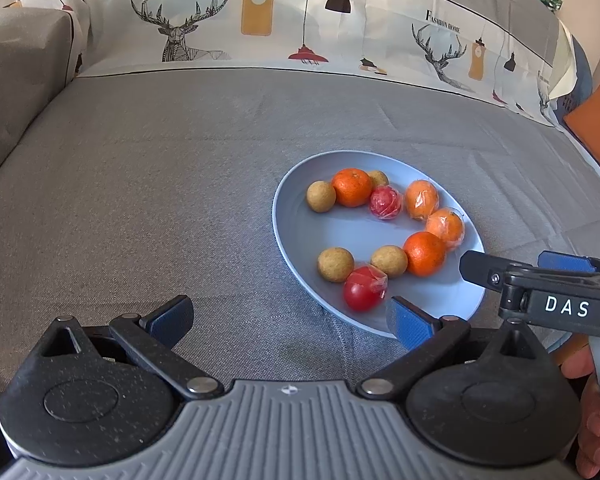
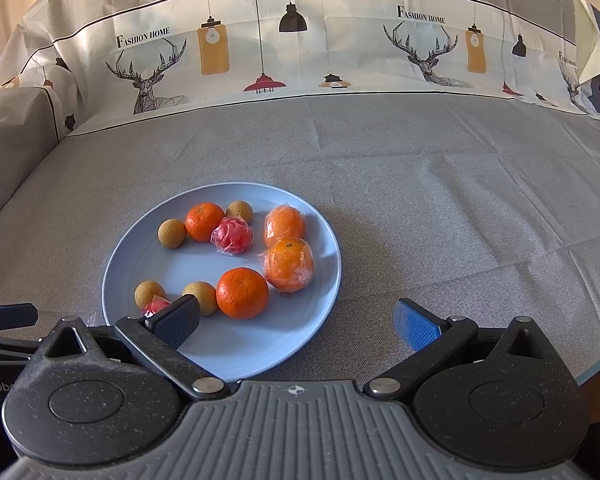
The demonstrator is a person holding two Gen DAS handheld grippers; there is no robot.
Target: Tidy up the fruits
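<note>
A light blue plate (image 1: pixel 300 236) (image 2: pixel 148 256) lies on the grey cloth and holds several fruits: oranges (image 1: pixel 424 253) (image 2: pixel 242 293), two of them wrapped in plastic (image 2: pixel 290 264), small brown longans (image 1: pixel 335 264) (image 2: pixel 172 233), and two wrapped red tomatoes (image 1: pixel 363 289) (image 2: pixel 233 235). My left gripper (image 1: pixel 290 318) is open, low over the cloth at the plate's near edge, nothing between its fingers. My right gripper (image 2: pixel 298 322) is open too, its left finger (image 2: pixel 176 320) over the plate's near rim and hiding part of a tomato. It shows in the left wrist view as a black tool (image 1: pixel 540 288) at the right.
Grey cloth (image 1: pixel 140 200) covers the surface, with wide bare room left of and behind the plate. A printed fabric with deer and lamps (image 2: pixel 300 48) rises along the back. An orange object (image 1: pixel 596 120) sits at far right. A hand (image 1: pixel 592 420) holds the right tool.
</note>
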